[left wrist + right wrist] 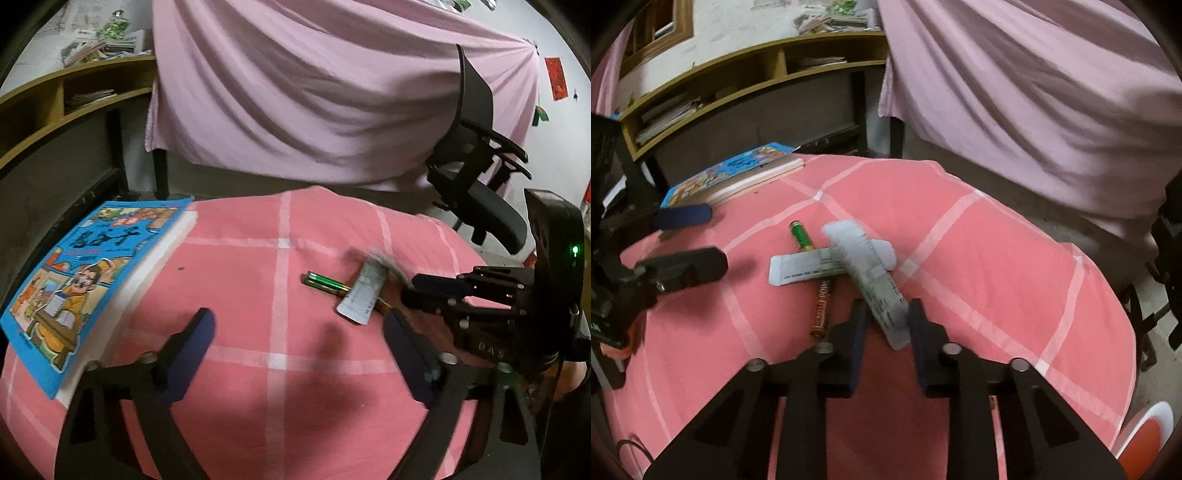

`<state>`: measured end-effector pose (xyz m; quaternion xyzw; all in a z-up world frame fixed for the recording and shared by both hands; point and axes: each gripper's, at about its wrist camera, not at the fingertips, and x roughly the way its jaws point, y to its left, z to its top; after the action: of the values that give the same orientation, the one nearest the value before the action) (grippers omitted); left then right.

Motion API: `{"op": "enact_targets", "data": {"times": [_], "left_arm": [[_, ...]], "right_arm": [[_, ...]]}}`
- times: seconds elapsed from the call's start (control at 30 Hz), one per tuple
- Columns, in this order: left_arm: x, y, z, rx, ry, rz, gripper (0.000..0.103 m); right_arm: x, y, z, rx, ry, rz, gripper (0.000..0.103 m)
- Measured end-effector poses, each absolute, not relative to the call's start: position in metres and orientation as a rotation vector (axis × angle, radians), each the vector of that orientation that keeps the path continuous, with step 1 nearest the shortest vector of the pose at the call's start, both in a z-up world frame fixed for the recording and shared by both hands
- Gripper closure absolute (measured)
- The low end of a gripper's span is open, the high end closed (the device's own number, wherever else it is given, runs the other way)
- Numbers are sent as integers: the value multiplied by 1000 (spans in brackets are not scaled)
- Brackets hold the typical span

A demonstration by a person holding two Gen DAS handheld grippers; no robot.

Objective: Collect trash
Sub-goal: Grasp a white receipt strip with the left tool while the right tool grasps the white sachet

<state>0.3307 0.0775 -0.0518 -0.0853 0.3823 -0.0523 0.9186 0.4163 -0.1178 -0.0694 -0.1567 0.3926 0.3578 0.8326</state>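
At centre frame, the right gripper [884, 325] had its jaws around a grey wrapper [875, 280], whether clamped I cannot tell; the left gripper [299, 343] was spread apart over the pink cloth [258, 295].

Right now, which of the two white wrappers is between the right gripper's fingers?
The longer wrapper, lying slanted with its near end inside the right gripper. The other wrapper lies flat across the batteries, further left.

Large dark Chinese characters are printed on the blue cover of the comic book [79, 269], but they are too blurred to be read. Embossed letters resembling "DAS" are seen on the black body of the right gripper [406, 291]. Fine print on the wrappers [871, 273] stays illegible.
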Motion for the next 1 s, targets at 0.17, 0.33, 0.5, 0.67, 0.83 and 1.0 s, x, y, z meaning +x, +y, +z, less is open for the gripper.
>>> {"op": "enact_targets", "data": {"times": [0.17,0.33,0.5,0.67,0.83,1.0], "left_arm": [[342,68,-58,-171,826,-147,37],[354,52,-58,-133,834,-204,52],[366,39,-64,-103,872,-229,73],[368,29,-67,-58,884,-228,81],[369,25,-69,-39,881,-209,85],[357,46,-62,-144,809,-162,85]], "right_arm": [[417,-129,-68,-277,832,692,97],[425,-143,-68,-202,851,642,98],[427,-143,-70,-192,864,642,98],[428,-142,-70,-200,867,647,96],[428,-139,-69,-214,858,639,88],[429,-136,-66,-254,829,598,69]]}}
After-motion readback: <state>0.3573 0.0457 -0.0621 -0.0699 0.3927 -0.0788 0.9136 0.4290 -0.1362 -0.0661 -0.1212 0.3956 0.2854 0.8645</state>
